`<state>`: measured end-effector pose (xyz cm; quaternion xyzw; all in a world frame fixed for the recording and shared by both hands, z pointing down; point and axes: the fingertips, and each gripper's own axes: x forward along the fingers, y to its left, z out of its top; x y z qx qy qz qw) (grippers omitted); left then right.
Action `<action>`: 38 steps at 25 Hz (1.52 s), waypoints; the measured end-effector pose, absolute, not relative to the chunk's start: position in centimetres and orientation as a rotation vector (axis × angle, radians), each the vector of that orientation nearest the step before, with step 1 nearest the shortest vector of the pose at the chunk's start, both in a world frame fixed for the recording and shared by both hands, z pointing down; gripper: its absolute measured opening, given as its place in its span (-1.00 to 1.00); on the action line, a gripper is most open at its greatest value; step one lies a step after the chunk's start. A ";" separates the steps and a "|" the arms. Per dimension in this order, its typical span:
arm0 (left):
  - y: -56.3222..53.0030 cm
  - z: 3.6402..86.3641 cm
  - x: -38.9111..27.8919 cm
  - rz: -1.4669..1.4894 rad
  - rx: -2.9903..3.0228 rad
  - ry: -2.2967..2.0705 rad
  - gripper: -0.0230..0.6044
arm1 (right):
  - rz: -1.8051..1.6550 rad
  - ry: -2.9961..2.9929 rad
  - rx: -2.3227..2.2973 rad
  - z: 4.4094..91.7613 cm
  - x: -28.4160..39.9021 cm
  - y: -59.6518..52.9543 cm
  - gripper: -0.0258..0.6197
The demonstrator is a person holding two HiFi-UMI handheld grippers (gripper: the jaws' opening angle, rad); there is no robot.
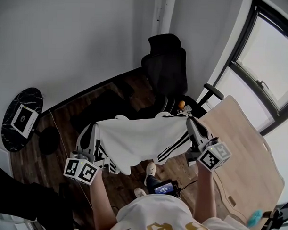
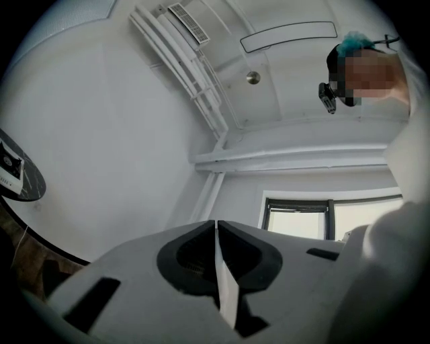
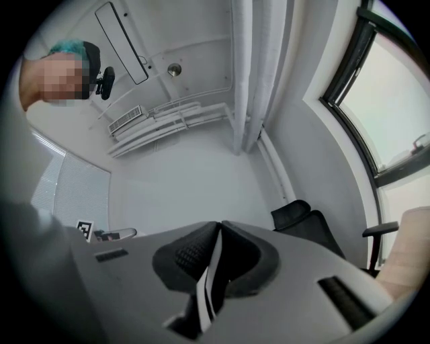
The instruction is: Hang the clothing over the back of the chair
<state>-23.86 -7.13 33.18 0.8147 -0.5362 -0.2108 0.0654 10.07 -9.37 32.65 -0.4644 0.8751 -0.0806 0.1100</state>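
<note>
A white garment with black stripes (image 1: 138, 138) is stretched in the air between my two grippers. My left gripper (image 1: 89, 136) is shut on its left edge; in the left gripper view a strip of the white cloth (image 2: 225, 289) is pinched between the jaws of the left gripper (image 2: 216, 232). My right gripper (image 1: 193, 125) is shut on the garment's right edge, where striped cloth (image 3: 207, 285) shows in the jaws of the right gripper (image 3: 220, 235). The black office chair (image 1: 167, 70) stands beyond the garment by the wall, its back (image 3: 302, 218) also in the right gripper view.
A light wooden desk (image 1: 241, 153) lies at the right under the window (image 1: 268, 60). A round dark side table (image 1: 21, 117) with a marker card stands at the left. A small device (image 1: 162, 187) lies on the wood floor by the person's feet.
</note>
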 end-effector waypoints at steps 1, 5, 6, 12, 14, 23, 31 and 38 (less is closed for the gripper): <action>-7.6 33.2 -24.1 -0.641 2.455 -1.618 -0.83 | -0.237 2.572 -1.365 32.6 9.9 -9.8 -0.83; -9.1 33.7 -24.4 -0.645 2.442 -1.619 -0.83 | -0.248 2.583 -1.363 32.8 9.5 -11.1 -0.83; -9.5 33.9 -24.3 -0.641 2.442 -1.614 -0.83 | -0.264 2.576 -1.359 32.8 9.6 -11.4 -0.83; -11.6 32.9 -24.9 -0.634 2.463 -1.599 -0.83 | -0.260 2.544 -1.320 31.3 9.5 -14.6 -0.83; -12.4 32.7 -25.0 -0.650 2.457 -1.595 -0.83 | -0.239 2.554 -1.322 30.8 9.5 -15.6 -0.83; -17.7 32.8 -25.7 -0.634 2.426 -1.603 -0.83 | -0.185 2.590 -1.237 29.0 8.1 -22.2 -0.82; -23.9 30.9 -26.0 -0.641 2.442 -1.666 -0.83 | -0.167 2.582 -1.213 27.4 8.1 -28.2 -0.82; -28.9 30.7 -25.6 -0.443 2.476 -1.793 -0.83 | -0.118 2.579 -1.263 26.3 8.5 -33.6 -0.82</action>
